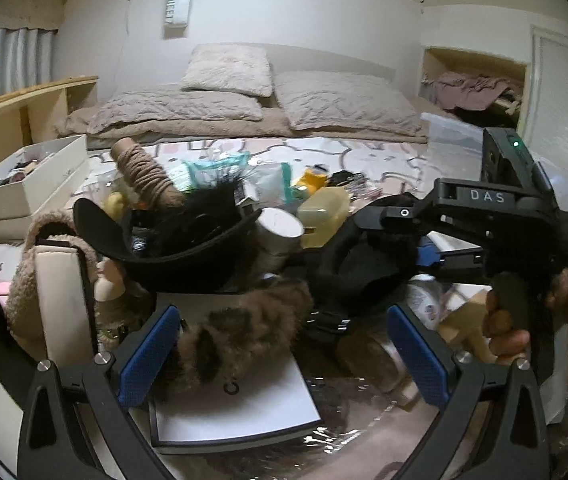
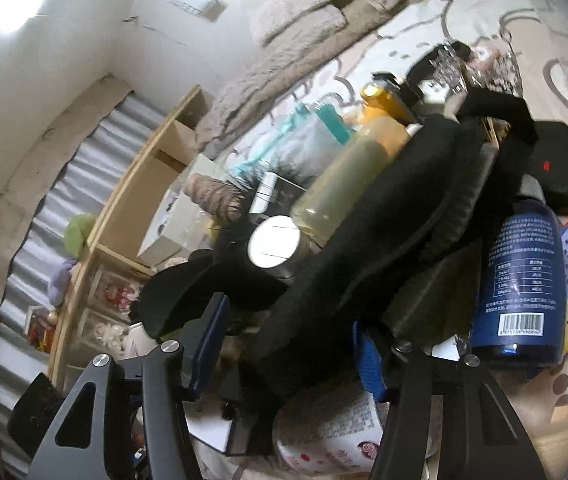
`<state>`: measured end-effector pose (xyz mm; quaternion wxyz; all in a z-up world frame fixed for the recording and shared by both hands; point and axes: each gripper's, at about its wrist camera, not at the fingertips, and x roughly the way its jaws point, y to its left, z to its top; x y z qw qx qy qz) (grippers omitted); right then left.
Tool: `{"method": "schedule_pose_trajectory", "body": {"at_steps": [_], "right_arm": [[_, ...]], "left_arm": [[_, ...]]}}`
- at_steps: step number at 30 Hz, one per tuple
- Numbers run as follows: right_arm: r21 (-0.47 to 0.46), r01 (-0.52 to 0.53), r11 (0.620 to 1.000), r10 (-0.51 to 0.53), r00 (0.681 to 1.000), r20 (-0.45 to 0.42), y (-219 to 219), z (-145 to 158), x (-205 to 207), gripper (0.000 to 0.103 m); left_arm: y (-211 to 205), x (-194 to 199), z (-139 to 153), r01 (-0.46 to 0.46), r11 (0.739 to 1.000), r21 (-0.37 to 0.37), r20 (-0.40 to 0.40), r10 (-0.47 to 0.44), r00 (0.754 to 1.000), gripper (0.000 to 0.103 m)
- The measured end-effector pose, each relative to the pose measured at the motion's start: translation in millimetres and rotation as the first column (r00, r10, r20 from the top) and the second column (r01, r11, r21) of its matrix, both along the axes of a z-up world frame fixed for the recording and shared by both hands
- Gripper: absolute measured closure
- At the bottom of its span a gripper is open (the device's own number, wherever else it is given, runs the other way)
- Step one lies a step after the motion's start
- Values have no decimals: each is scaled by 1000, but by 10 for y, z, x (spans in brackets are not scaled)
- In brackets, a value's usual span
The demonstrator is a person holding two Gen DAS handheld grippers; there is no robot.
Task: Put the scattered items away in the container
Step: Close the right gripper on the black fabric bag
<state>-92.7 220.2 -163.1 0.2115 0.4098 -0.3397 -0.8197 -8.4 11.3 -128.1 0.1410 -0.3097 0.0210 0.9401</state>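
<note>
Landmark: the white-topped can at the middle of the heap on the bed. Right claw comes in from the can's right side; its blue pads sit on either flank of a black padded strap-like item and appear to pinch it, judged a carry grip so the piece can be lifted over the pile. Left claw hangs on the near side of the can, jaws wide apart, holding nothing; a brown fur piece lies between its fingers on a white flat box, likely the next pick. The destination container cannot be identified with certainty; a white open box sits well left of the can.
</note>
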Motion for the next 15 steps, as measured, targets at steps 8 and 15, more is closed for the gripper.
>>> {"method": "schedule_pose_trajectory", "body": {"at_steps": [8, 15], "right_arm": [[152, 9, 988, -8, 1000, -3, -122, -100, -150, 71], [151, 22, 988, -17, 999, -34, -78, -75, -72, 75]], "left_arm": [[-51, -88, -43, -59, 997, -48, 2, 59, 998, 0], [85, -160, -167, -71, 982, -174, 1, 72, 997, 0]]}}
